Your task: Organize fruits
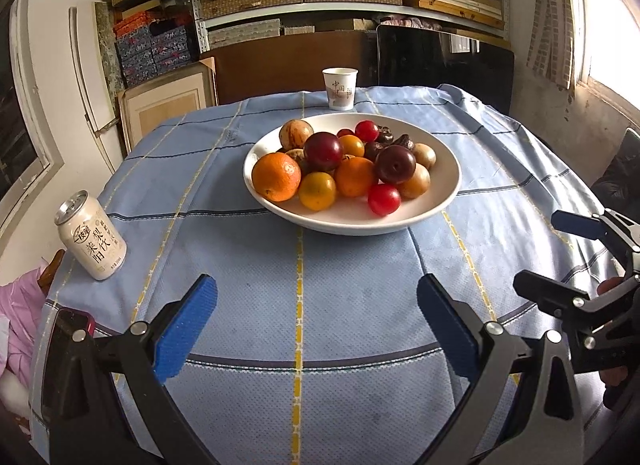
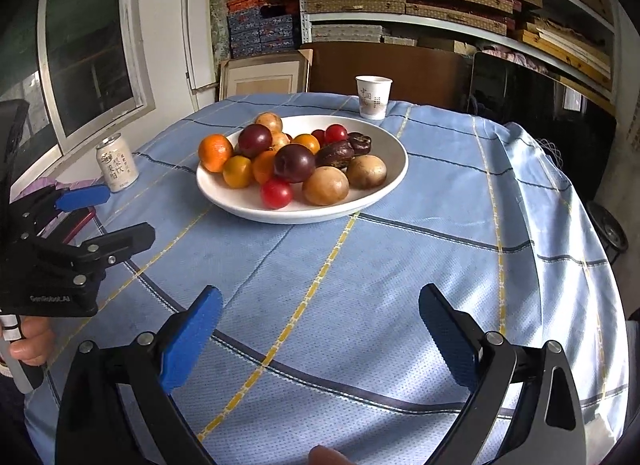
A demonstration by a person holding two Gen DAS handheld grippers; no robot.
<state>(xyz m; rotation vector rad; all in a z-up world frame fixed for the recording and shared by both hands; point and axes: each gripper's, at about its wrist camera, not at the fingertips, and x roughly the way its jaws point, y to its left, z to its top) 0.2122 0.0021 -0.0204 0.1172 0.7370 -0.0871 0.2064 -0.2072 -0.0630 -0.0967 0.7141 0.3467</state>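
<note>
A white bowl sits mid-table, heaped with fruit: an orange, dark red plums, small red fruits, yellow-orange ones and tan round ones. My left gripper is open and empty, low over the cloth, well short of the bowl. In the right wrist view the bowl is ahead, and my right gripper is open and empty above the cloth. Each gripper shows at the edge of the other's view.
A blue checked cloth covers the round table. A drink can stands at the left edge, a paper cup behind the bowl, a phone at near left. Shelves of boxes and a chair stand behind.
</note>
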